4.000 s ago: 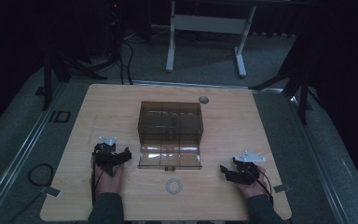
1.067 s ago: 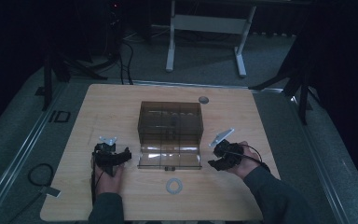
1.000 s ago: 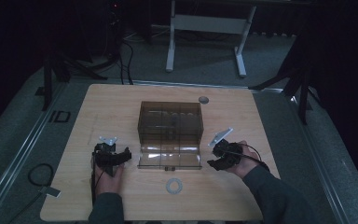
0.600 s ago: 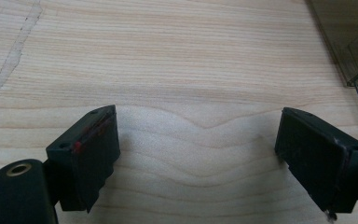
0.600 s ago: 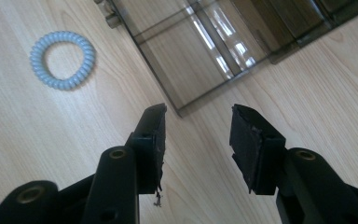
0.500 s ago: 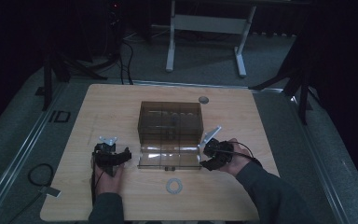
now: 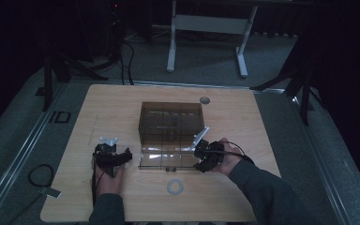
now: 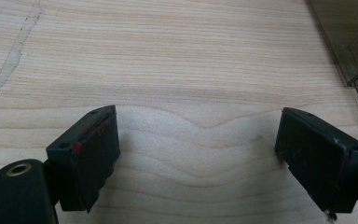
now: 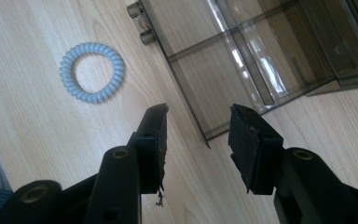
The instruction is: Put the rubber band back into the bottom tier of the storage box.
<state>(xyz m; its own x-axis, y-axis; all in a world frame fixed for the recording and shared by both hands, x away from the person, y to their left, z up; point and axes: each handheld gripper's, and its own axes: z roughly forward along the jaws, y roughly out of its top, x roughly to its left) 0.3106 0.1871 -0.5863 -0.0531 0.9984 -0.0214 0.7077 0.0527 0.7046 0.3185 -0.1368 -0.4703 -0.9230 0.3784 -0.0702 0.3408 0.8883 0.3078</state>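
I see the right gripper [image 7: 205, 157] at the right front corner of the box [image 7: 171, 123], beside the box's lid [image 7: 165, 158], which lies open flat on the tabletop [image 7: 112, 101]. In the right gripper view, its fingers [image 9: 154, 135] are released and hold nothing; the corner of the lid [image 9: 223, 93] sits in the gap between them, close above the tips, but I cannot tell whether either finger touches it. The box is smoked clear plastic with dividers inside, standing mid-tabletop. A pale blue coil hair tie [image 9: 92, 72] lies on the wood just off the lid's front edge, near the latch; in the high view the hair tie [image 7: 175, 187] sits in front of the lid, between my two hands.

The left gripper [image 7: 112, 157] rests on the tabletop left of the lid, apart from it. Its fingers [image 8: 86, 154] are spread wide over bare wood, grasping nothing.
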